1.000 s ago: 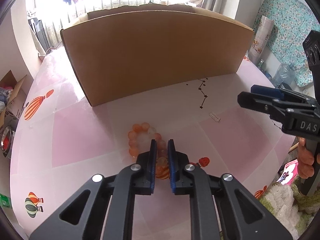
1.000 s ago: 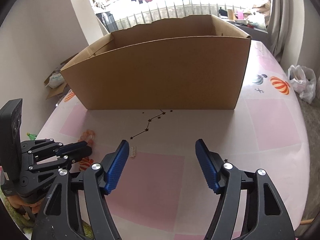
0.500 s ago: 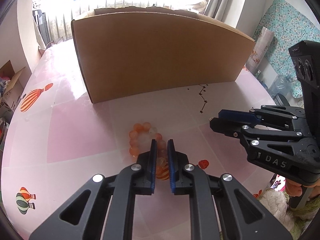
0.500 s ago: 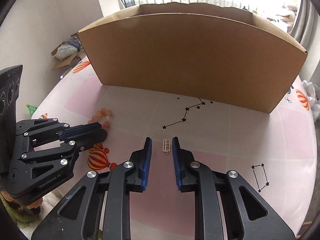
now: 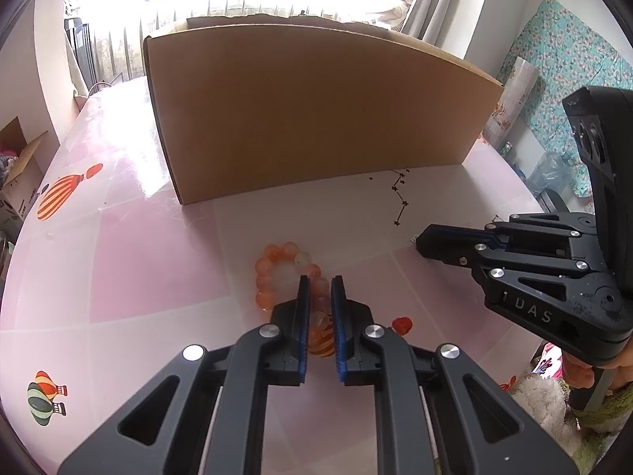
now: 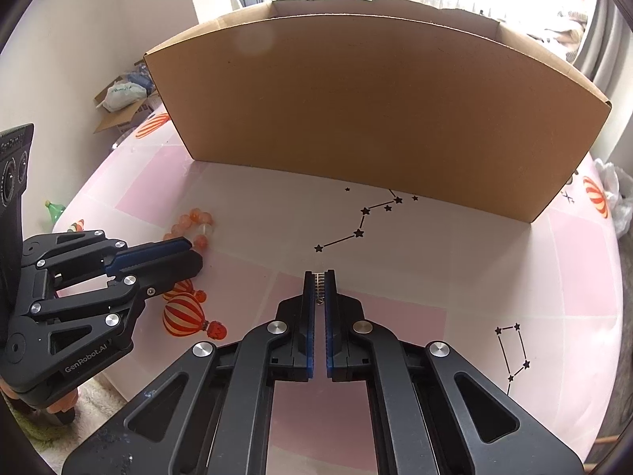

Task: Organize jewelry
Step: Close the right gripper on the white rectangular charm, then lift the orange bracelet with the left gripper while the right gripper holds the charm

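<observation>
Blue rubber pads line both claws, and each pair is pressed onto a piece of jewelry. The right gripper (image 6: 320, 281) has its jaws brought together on a small silvery ladder-shaped charm (image 6: 319, 283), which shows as a thin strip pinched at the very tips, low over the pink table (image 6: 494, 277). The left gripper (image 5: 319, 289) is nearly closed on one side of an orange bead bracelet (image 5: 277, 267); a few beads sit between its pads while the rest of the loop lies on the table ahead of the tips. Beyond both claws stands an open cardboard box (image 6: 376, 99), well apart from either piece and, I judge, the place they are meant to go. The charm is the weaker hold: it is thin, caught only at the end of the pads, and a quick lift or a twist of the wrist could let it slide out and drop onto the patterned cloth, where it would be hard to spot. The bracelet looks round and slick, so the beads could roll out of the pinch, and the hanging loop could catch the tall box wall on the way over. The two claws also work close together, so they could knock each other.
</observation>
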